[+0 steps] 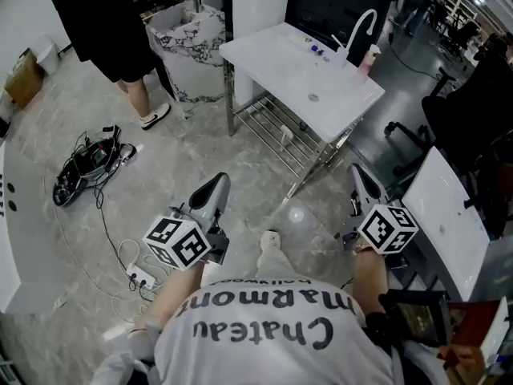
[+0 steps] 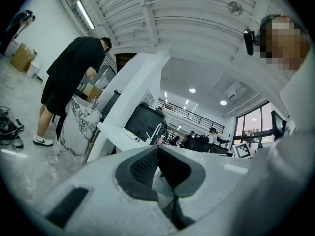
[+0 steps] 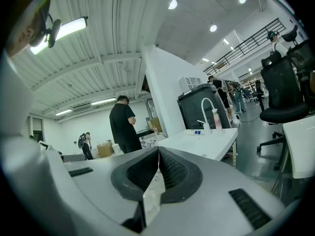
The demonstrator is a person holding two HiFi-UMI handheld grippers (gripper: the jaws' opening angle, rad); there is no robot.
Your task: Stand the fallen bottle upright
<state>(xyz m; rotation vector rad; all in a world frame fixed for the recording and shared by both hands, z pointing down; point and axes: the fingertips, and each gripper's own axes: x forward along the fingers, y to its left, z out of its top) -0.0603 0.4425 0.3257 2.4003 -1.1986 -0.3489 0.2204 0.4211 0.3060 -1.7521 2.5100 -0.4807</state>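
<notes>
- While both grippers hover over the grey marbled floor (image 1: 204, 147), well short of the white sink table (image 1: 268, 58), neither one carries anything.
- The left gripper (image 1: 216, 183) points toward the table. In the left gripper view (image 2: 157, 147) its dark ribbed pads meet at the tips, closed with nothing between them.
- The right gripper (image 1: 358, 176) sits near the table's right leg. In the right gripper view (image 3: 158, 149) its pads are likewise pressed together and empty.
- At the far right corner of the tabletop rises a curved white faucet (image 1: 361, 24), and a pink bottle (image 1: 371, 57) stands upright just to its right.
- Some small blue-topped items (image 1: 317, 51) lie on the tabletop just left of the faucet. They are too small to tell whether one of them is a bottle on its side.
- A wire shelf (image 1: 276, 127) runs under the tabletop.
- A person in black (image 1: 104, 22) stands at the far left, beside a marble-patterned pedestal (image 1: 192, 54) that is close to the table's left end.
- On the floor at the left lies a tangle of black cables (image 1: 88, 165), with a white power strip (image 1: 140, 278) nearer.
- A white desk (image 1: 449, 215) stands at the right, close to the right gripper.
</notes>
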